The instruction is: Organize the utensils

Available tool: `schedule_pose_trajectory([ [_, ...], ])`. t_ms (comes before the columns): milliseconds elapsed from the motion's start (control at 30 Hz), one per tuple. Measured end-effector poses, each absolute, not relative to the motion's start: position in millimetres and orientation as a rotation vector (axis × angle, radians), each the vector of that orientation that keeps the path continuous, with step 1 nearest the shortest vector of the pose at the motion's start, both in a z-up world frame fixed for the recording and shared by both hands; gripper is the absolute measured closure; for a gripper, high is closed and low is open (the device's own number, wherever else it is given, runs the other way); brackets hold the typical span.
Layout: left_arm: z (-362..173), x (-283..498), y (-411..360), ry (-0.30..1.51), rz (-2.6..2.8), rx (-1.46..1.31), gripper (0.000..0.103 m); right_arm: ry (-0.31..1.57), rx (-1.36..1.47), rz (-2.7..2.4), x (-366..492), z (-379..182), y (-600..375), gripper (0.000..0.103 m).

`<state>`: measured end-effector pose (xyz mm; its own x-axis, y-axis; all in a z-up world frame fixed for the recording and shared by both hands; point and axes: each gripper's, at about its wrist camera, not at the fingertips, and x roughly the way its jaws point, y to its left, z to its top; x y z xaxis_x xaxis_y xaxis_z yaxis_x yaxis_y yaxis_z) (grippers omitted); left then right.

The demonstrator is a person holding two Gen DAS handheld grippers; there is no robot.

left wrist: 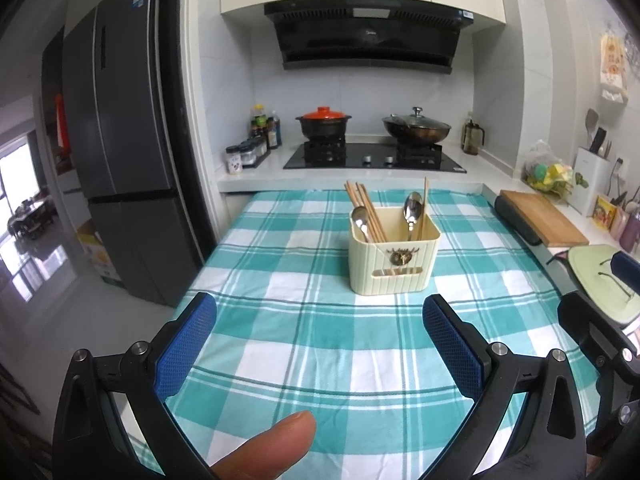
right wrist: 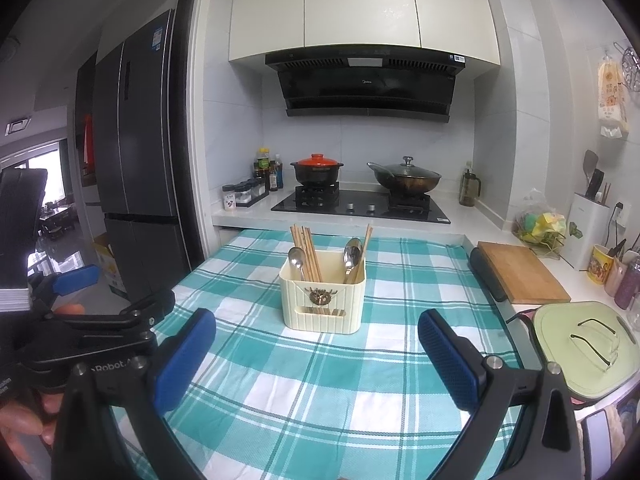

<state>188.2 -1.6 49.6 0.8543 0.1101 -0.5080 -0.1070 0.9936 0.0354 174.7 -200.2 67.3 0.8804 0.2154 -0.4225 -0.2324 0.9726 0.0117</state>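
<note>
A cream ribbed utensil holder [left wrist: 394,258] [right wrist: 323,300] stands on the teal checked tablecloth [left wrist: 320,340] [right wrist: 320,380]. It holds several wooden chopsticks [left wrist: 366,208] [right wrist: 308,252] and two metal spoons [left wrist: 413,206] [right wrist: 352,254], all upright. My left gripper [left wrist: 318,328] is open and empty, in front of the holder and apart from it. My right gripper [right wrist: 316,344] is open and empty, also in front of the holder. The left gripper shows at the left edge of the right wrist view [right wrist: 76,280].
A gas hob [left wrist: 374,156] with an orange-lidded pot [left wrist: 323,122] and a lidded wok [left wrist: 416,128] lies behind the table. A wooden cutting board [right wrist: 520,272] and a green lidded dish [right wrist: 580,344] sit at the right. A dark fridge [left wrist: 120,160] stands at the left.
</note>
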Motion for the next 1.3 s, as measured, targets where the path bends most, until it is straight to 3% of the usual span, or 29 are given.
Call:
schedule_pose_trajectory([
  [1300,43.2,190.4,-6.4,0.547,0.111,0.018,0.000,0.453,-0.036,0.234,175.4,61.8,-196.6,0.000],
])
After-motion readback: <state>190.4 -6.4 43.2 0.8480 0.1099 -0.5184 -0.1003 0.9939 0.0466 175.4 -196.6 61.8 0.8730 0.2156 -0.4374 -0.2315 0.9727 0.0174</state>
